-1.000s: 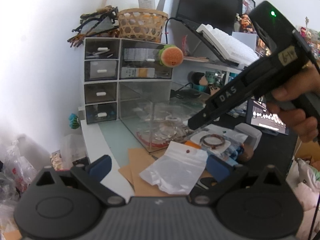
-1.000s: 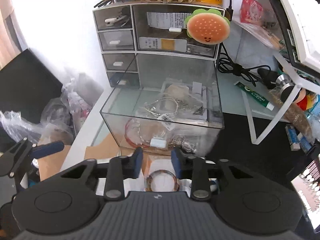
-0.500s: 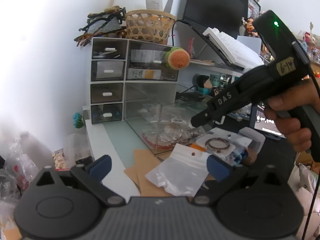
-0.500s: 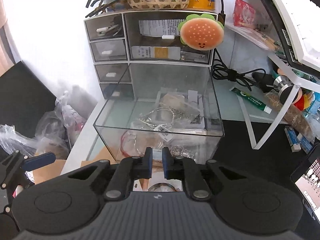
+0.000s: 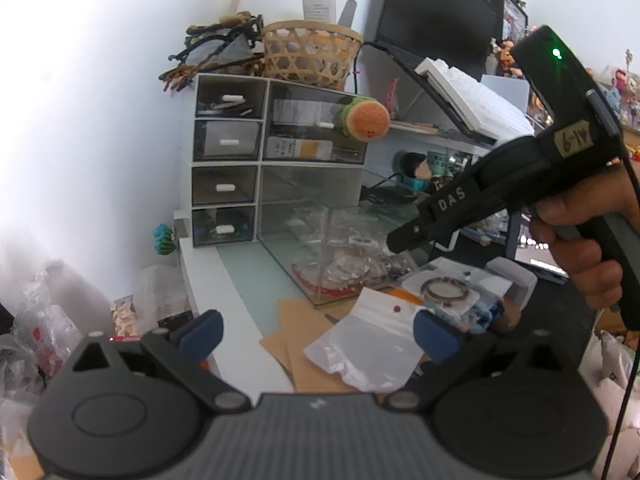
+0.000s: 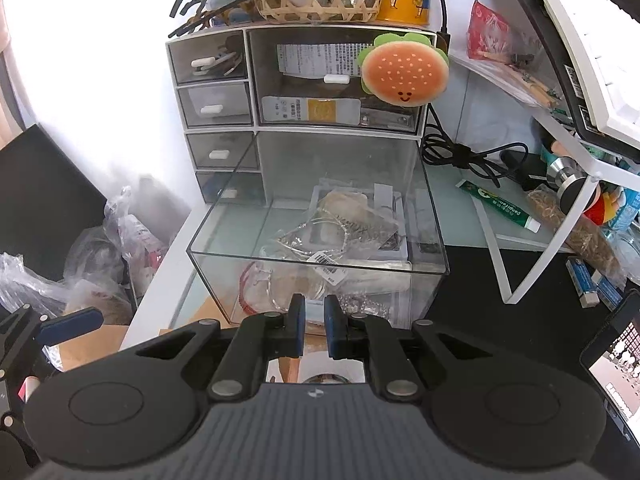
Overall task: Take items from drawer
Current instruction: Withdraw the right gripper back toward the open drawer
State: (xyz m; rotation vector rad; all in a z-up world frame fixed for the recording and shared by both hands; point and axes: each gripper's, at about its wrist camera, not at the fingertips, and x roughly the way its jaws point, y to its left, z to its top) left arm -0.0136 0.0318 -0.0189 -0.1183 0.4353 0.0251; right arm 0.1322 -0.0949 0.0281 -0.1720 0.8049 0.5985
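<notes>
A: Drawer [image 6: 316, 216] is pulled well out of the lower right bay of the organiser [image 6: 216, 80], sitting on the desk [image 5: 240, 276]. Clear walls. Inside: bagged jewellery, silver bangles [image 6: 316, 236], a barcode tag [image 6: 326, 258], a red cord [image 6: 246, 292] against the front wall.

B: Left to right, left wrist view?

A: Plastic bags [image 5: 44, 320] far left off the desk, then the organiser, basket [image 5: 310, 54] on top. Burger plush [image 5: 366, 120] hangs at its right edge. Drawer in front. Near the drawer's front corner: brown paper [image 5: 298, 340], an empty zip bag [image 5: 368, 344], then a bracelet [image 5: 445, 286] on a white card.

B: Left gripper [image 5: 316, 330]?

A: Jaws wide apart, nothing between them; zip bag lies beneath.

B: Right gripper [image 6: 314, 322]?

A: Nearly closed, narrow gap between the pads, nothing pinched that I can see. Tips sit just before the drawer's front wall (above its rim level, per the left view). A hand [image 5: 588, 248] holds its handle, label "6-14" on the body.

B: Further right?

A: Black cable [image 6: 468, 156], green tube [image 6: 500, 206], white stand [image 6: 560, 216].
</notes>
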